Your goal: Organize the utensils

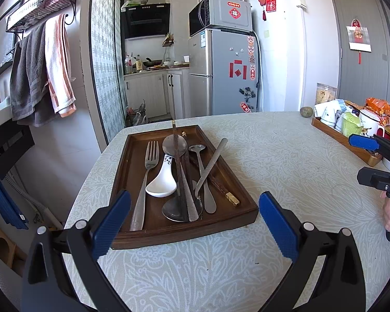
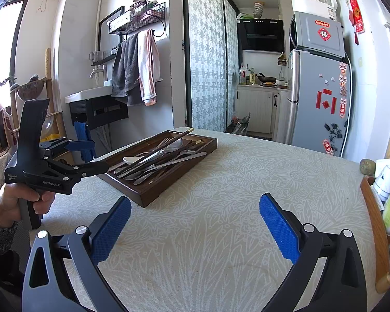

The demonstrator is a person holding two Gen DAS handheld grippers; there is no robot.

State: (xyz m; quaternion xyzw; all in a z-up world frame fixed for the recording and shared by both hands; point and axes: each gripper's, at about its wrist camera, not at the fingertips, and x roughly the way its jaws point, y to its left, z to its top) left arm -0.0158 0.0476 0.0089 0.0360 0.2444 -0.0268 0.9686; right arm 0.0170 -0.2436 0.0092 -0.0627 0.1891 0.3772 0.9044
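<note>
A dark wooden tray (image 1: 132, 156) on the table holds a jumble of utensils: a steel fork (image 1: 145, 182), a white ceramic spoon (image 1: 161, 182), steel spoons (image 1: 204, 179), dark wooden chopsticks (image 1: 178, 171) and a textured steel handle (image 1: 210, 163). My left gripper (image 1: 195, 223) is open and empty, just in front of the tray's near edge. My right gripper (image 2: 195, 226) is open and empty over bare tablecloth, to the right of the tray (image 2: 153, 195). The left gripper also shows in the right wrist view (image 2: 80, 144), beside the tray's left end.
A second wooden tray (image 1: 351, 143) with cups, a jar and snack packets stands at the table's right edge. A small round stone-like object (image 1: 306, 111) lies near it. A fridge (image 1: 221, 72) and kitchen lie beyond the table.
</note>
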